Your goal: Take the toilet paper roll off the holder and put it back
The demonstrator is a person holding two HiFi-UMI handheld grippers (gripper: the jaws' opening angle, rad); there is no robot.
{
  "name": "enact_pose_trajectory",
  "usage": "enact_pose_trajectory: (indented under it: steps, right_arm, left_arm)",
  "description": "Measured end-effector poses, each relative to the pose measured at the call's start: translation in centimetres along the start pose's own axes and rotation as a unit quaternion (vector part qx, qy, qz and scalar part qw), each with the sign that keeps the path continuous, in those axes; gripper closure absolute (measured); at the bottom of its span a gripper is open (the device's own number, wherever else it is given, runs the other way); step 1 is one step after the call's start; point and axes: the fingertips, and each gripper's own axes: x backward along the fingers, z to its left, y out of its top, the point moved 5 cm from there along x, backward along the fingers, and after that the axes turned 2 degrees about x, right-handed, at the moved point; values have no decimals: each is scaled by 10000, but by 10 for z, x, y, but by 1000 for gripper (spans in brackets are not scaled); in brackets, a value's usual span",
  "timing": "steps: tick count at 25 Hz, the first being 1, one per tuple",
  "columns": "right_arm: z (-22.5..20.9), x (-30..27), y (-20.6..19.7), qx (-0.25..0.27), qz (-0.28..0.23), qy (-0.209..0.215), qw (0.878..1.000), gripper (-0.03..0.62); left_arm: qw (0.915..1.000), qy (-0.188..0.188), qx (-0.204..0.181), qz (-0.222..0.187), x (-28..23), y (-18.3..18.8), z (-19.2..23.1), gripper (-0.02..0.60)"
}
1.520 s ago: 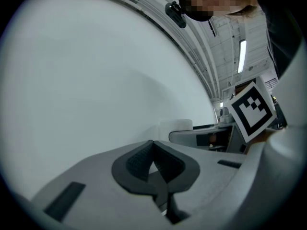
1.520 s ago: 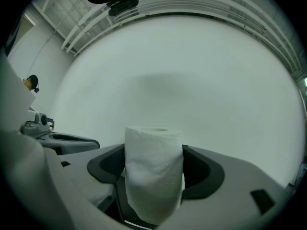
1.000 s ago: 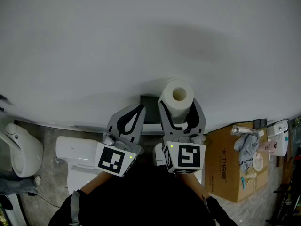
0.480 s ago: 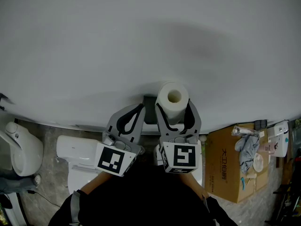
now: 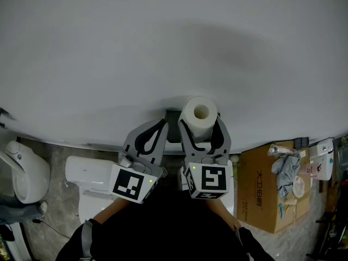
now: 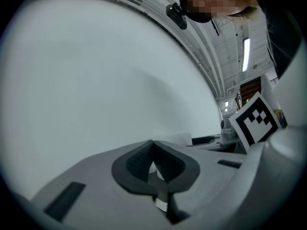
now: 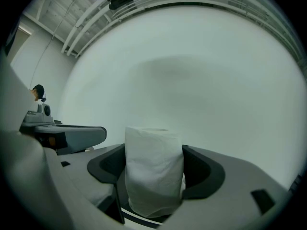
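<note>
Printed on the side of the cardboard box (image 5: pixel 261 194): a column of dark Chinese characters, too small to read surely. Nothing else legible anywhere.

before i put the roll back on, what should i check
1. Grip: the right gripper is shut on the toilet paper roll - ok.
2. Roll upright between the fingers - ok.
3. The left gripper is shut, empty and apart from the roll - ok.
4. The holder in view: only a dark edge shows beside the roll - not ok.
5. Roll's core lined up with the holder - cannot tell.
</note>
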Motion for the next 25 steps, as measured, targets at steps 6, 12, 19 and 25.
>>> enact_pose_trajectory:
  steps: [6,12,19,25]
  right_arm:
    - [4,0,-1,34,9,142,9999,239]
    - [4,3,2,119,-67,172,9998,214]
    - [-5,18,16,33,-322,44,9995,214]
    - [-11,34,21,18,-486,-52,9988,215]
  left_arm:
    - [10000,-23,-4,0,-1,0,-2,575]
    - [10000,-60,-8,17,-1,-1,-5,575]
    - [9999,-147,-21,-15,-3,1,-12,575]
    - [9997,-260,-44,-16,-6,2,-21,575]
